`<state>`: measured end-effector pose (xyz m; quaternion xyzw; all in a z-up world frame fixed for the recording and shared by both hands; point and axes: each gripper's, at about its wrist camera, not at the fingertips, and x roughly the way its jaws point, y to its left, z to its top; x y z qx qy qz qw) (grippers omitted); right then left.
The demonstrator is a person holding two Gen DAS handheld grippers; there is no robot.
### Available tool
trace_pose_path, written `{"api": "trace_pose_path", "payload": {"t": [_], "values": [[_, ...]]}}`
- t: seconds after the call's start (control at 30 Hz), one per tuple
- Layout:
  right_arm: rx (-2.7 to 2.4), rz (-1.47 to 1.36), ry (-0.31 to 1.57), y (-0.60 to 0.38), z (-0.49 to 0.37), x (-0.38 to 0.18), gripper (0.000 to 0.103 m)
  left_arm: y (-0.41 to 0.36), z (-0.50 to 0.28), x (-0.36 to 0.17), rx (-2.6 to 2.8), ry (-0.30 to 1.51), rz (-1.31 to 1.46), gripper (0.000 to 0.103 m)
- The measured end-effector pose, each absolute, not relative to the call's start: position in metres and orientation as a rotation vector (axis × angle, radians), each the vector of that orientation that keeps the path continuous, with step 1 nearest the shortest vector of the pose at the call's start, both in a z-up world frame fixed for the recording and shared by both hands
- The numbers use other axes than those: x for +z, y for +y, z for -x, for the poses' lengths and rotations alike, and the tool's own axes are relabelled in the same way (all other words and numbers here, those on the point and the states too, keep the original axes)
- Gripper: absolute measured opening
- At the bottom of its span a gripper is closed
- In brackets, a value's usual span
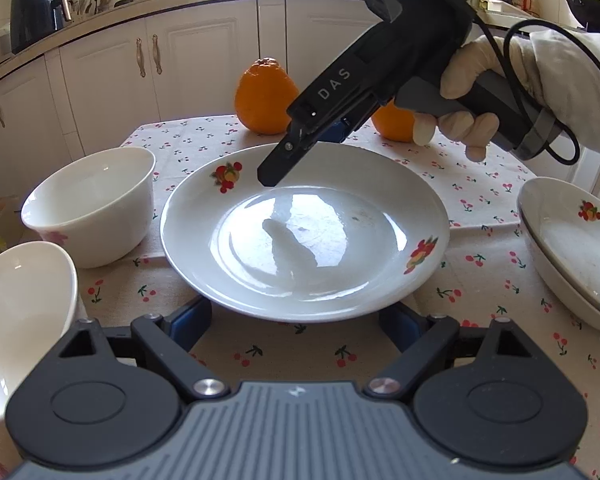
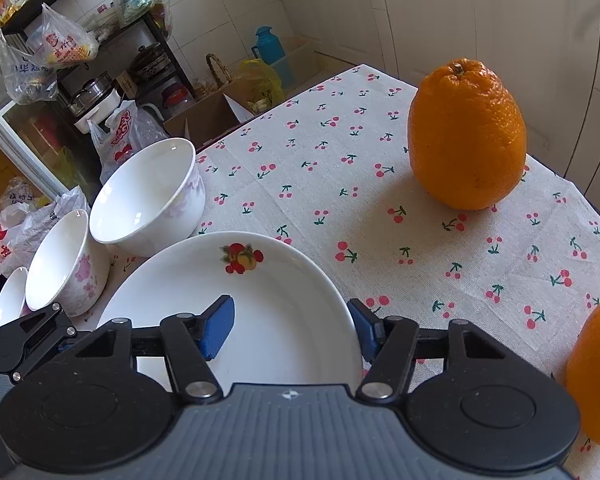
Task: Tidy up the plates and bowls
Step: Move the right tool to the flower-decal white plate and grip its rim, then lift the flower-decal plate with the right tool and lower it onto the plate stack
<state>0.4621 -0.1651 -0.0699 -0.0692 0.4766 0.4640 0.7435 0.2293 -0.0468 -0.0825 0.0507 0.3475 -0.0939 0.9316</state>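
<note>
Two grippers are at one white plate [image 1: 304,232] with fruit prints, which lies flat mid-table on the cherry tablecloth [image 2: 340,184]. Bowls [image 2: 152,200] stand just to its left, a stack of matching plates [image 1: 572,240] sits well to its right, and an orange [image 2: 466,136] is behind it.

The left gripper [image 1: 296,326] is spread wide. Its blue pads sit low at the near rim, one each side, and I see no squeeze on the plate.

The right gripper [image 2: 290,320], held by a gloved hand [image 1: 480,92], straddles the far rim: one pad is over the inner slope, the other just outside the edge. The jaws are narrowed round the rim, but I can't tell whether the pads are actually pressing yet.

Handling, as a judgement:
- The plate looks like glazed ceramic, so it is stiff, fairly heavy, slick and chippable.
- The glossy well reflects the gripper, so expect little friction.
- Only the rim offers a grip. Pinch across the sloped flange with one pad on top and one under or outside.
- A one-sided hold would let it droop or slide, so two opposite rim grips look safer.
- Keep it level and set it down softly onto the stack, because ceramic hitting ceramic could crack.
- Watch the nearby bowls when swinging it.
</note>
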Motion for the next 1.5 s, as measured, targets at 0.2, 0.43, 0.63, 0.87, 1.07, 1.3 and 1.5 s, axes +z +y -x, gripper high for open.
{"api": "trace_pose_path", "payload": {"t": [0.2,0.43,0.63,0.87,1.07,1.3,1.5], "values": [[1.023,0.131,1.051,-0.168,-0.463,-0.071,0.067,-0.048,-0.229,-0.081,-0.215,0.706,-0.114,0.086],[1.03,0.104,1.067,-0.175,-0.457,-0.069,0.067,-0.045,-0.229,-0.08,-0.23,0.715,-0.128,0.086],[1.035,0.081,1.068,-0.184,-0.446,-0.062,0.067,-0.046,-0.223,-0.077,-0.252,0.715,-0.185,0.085],[1.021,0.071,1.064,-0.194,-0.427,-0.054,0.067,-0.047,-0.21,-0.068,-0.294,0.716,-0.213,0.085],[1.006,0.062,1.046,-0.206,-0.406,-0.043,0.067,-0.05,-0.198,-0.058,-0.332,0.72,-0.234,0.085],[0.977,0.06,1.015,-0.223,-0.38,-0.025,0.067,-0.058,-0.187,-0.049,-0.383,0.716,-0.251,0.085],[0.94,0.041,0.993,-0.243,-0.359,-0.015,0.067,-0.069,-0.175,-0.041,-0.426,0.712,-0.271,0.085]]}}
